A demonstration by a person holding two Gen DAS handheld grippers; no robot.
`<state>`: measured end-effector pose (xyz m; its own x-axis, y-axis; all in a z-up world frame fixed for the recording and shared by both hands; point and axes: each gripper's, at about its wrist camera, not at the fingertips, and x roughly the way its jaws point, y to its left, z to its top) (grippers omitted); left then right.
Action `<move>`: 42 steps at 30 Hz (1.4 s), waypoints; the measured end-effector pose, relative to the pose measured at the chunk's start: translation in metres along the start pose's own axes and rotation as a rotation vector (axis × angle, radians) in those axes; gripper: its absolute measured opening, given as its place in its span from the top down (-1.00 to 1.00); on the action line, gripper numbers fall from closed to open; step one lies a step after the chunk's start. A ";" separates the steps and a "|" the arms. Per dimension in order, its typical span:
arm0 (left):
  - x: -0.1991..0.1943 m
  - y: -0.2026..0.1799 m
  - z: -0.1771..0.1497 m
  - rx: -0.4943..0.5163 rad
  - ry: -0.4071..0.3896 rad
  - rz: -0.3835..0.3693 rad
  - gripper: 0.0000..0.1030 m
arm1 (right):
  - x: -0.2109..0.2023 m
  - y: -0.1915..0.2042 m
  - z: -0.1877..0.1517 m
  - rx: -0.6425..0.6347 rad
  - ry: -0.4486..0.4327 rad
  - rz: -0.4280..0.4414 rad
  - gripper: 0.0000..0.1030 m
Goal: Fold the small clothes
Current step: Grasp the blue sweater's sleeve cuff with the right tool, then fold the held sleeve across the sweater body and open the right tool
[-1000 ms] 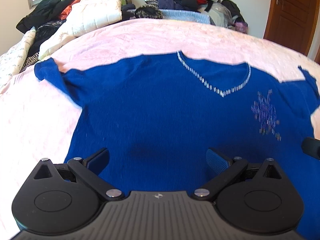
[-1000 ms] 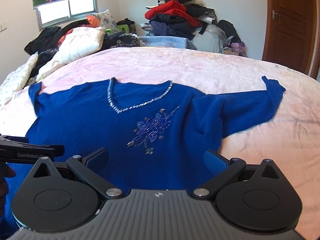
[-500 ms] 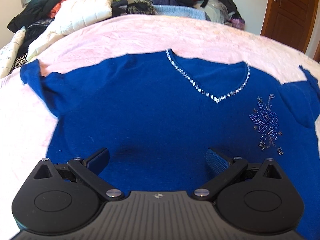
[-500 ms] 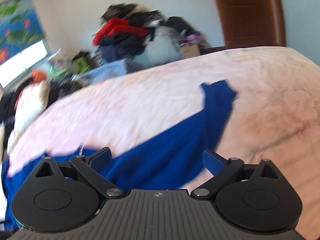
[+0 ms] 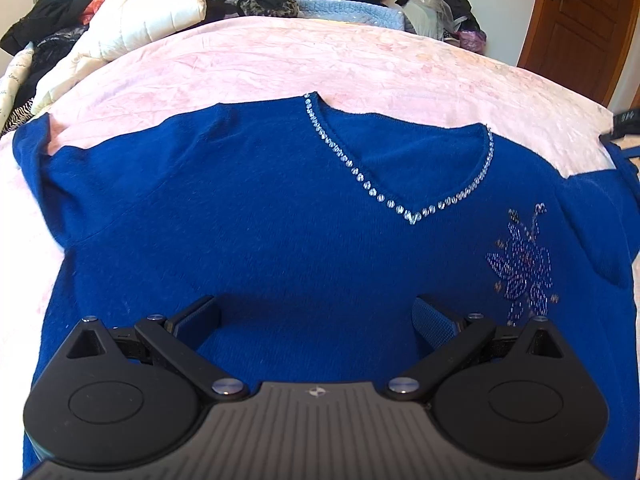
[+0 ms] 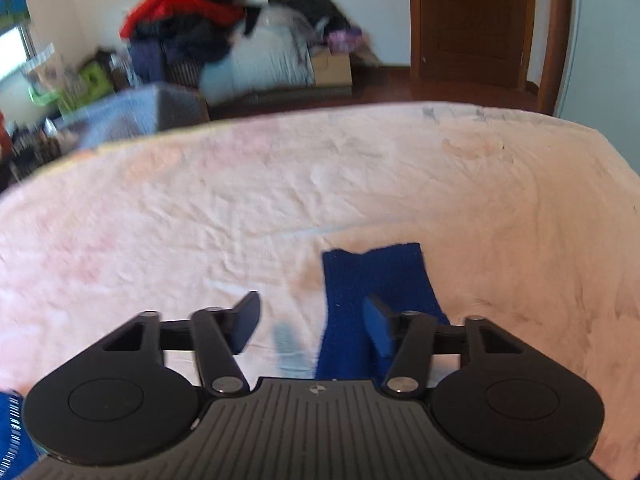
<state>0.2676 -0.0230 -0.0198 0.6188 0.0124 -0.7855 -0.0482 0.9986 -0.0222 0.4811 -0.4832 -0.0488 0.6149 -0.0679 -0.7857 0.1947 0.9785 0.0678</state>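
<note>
I see the pink bed cover (image 5: 280, 64) fill both views, its far edge blurred in the right view. On it the blue sweater (image 5: 248, 232) lies flat, front up; its lower hem is hidden behind my left gripper (image 5: 316, 320), and its right side is cut off at the frame edge. My left gripper hovers above the sweater body with its jaws wide apart, nothing between them. My right gripper (image 6: 310, 322) is over the sleeve end (image 6: 376, 276) — its jaws have just been closing and stand half apart, the sleeve between them; I cannot tell if the pads already press it. The clothes pile (image 6: 208, 16) behind the bed is blurred.
</note>
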 end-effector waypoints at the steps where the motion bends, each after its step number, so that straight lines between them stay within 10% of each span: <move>1: 0.001 -0.001 0.002 -0.002 0.001 -0.002 -1.00 | 0.005 0.001 0.001 -0.022 0.009 -0.026 0.00; 7: 0.009 -0.007 0.011 0.003 0.004 -0.022 -1.00 | 0.013 -0.001 0.003 -0.063 -0.012 -0.056 0.09; 12: 0.008 -0.008 0.023 -0.043 0.001 -0.113 -1.00 | 0.000 -0.018 0.004 0.001 -0.073 -0.008 0.83; 21: 0.025 0.001 0.059 -0.470 0.065 -0.630 -1.00 | -0.111 0.042 -0.078 -0.199 -0.355 0.314 0.83; 27: 0.068 -0.055 0.068 -0.573 0.297 -0.923 -1.00 | -0.155 0.094 -0.152 -0.412 -0.418 0.425 0.83; 42: 0.074 -0.072 0.061 -0.660 0.345 -0.962 -1.00 | -0.208 0.160 -0.263 -0.986 -0.737 0.172 0.84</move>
<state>0.3644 -0.0907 -0.0388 0.3850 -0.8334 -0.3964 -0.1365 0.3734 -0.9176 0.1834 -0.2615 -0.0357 0.9202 0.2946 -0.2578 -0.3915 0.6929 -0.6055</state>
